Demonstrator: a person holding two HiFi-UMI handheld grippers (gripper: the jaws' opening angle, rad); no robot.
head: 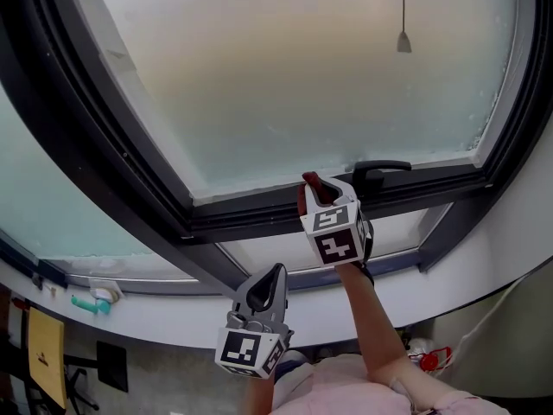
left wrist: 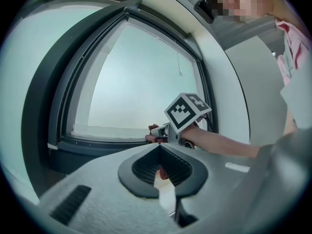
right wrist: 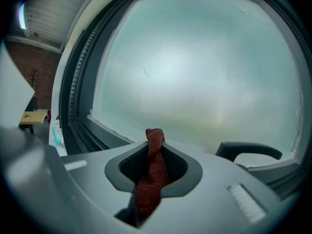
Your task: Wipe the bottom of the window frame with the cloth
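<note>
Right tool [head: 313,187] raised ahead, bare forearm [head: 378,322] extended, jaws clamped on a twisted red cloth [right wrist: 152,172]. Left tool [head: 273,277] lower, nearer the body, jaws together, nothing between them.

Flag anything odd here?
Only the cloth: twisted into a thin rope in the right gripper, just a small tip past the jaws, so probably little contact on the window frame. Nothing else stands out.

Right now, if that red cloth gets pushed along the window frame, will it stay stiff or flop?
Probably floppy: the cloth is twisted into a rope between the shut jaws. Its coarse knit looks light and should grip rather than slide on the frame.
</note>
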